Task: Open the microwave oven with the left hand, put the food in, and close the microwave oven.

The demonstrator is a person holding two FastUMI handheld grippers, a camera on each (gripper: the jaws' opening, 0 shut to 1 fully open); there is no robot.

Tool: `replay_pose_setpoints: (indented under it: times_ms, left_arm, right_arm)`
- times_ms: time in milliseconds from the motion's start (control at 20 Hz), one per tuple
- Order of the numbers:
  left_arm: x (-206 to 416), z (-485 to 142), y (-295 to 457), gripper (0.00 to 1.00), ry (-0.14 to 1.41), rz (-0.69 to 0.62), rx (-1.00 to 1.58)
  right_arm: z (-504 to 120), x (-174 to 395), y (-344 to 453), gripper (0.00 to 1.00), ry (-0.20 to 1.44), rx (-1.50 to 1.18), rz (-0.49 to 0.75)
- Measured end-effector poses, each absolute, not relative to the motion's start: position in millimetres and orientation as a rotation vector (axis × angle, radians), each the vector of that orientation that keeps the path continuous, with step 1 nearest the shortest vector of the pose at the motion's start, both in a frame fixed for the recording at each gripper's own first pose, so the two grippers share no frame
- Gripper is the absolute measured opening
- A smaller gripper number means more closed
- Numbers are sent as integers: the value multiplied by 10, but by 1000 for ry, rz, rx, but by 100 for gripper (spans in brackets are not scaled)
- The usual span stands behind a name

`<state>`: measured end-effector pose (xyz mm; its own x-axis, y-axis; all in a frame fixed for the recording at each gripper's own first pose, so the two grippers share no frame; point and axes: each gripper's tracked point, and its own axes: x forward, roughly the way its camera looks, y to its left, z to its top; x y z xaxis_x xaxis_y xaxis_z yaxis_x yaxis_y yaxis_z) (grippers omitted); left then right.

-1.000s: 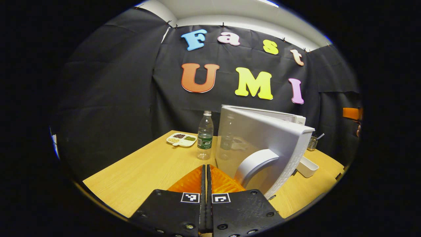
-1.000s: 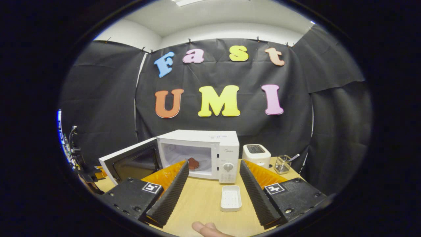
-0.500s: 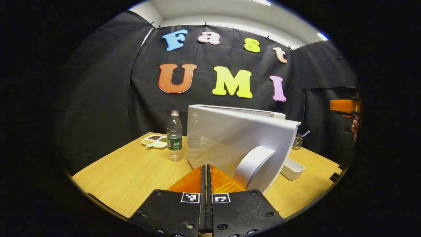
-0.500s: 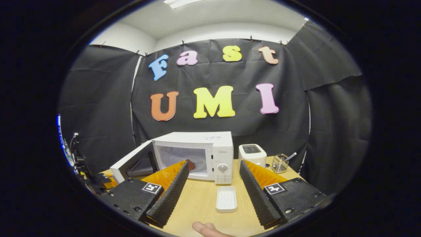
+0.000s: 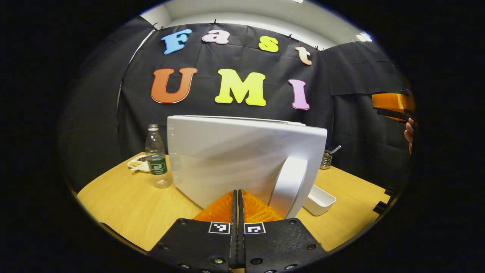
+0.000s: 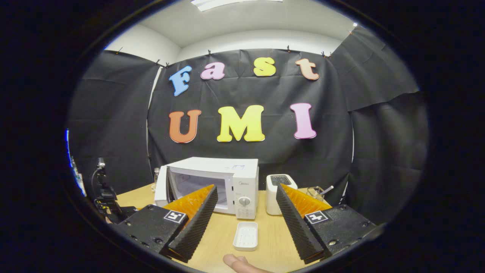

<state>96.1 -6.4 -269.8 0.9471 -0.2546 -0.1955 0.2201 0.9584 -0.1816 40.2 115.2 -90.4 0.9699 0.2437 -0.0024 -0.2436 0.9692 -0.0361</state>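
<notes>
The jaws of the left gripper (image 5: 238, 201) are pressed together with nothing between them, their tips up against the outer face of the microwave door (image 5: 242, 159), just beside its curved handle (image 5: 290, 185). The jaws of the right gripper (image 6: 246, 212) stand wide apart and empty, hovering above the tabletop (image 6: 265, 242) in front of the microwave oven (image 6: 212, 184).

The step in hand looks like the closing: in the right gripper view the door is nearly shut, only a narrow gap at the oven's left edge. The food cannot be made out through the door; presumably it is inside. The next move calls for a steady forward push until the door latches.

The left gripper points level at the door. The right gripper is level too, aimed at the oven, with an empty white tray (image 6: 246, 236) on the tabletop before it.
</notes>
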Motion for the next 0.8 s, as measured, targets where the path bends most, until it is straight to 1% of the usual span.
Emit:
replay_pose_setpoints:
  times_ms: [50, 100, 150, 200, 600, 800]
  left_arm:
    - [1038, -2671, -159, 0, 212, -250, -171]
    - [1126, -2654, -224, 0, 204, -254, -174]
    - [1223, -2649, -273, 0, 199, -251, -169]
    - [1325, -2641, -329, 0, 196, -250, -160]
    - [1875, -2675, -741, 0, 225, -255, -144]
    - [2146, -2655, -826, 0, 227, -240, -175]
  right_arm:
    - [-851, 437, 1081, 99, -18, -38, 240]
    - [-818, 477, 1029, 94, -27, -42, 233]
    - [-810, 510, 990, 94, -32, -43, 233]
    - [-801, 536, 949, 99, -31, -39, 237]
    - [-776, 703, 559, 99, -43, -9, 223]
    - [-919, 855, 397, 99, -32, -16, 208]
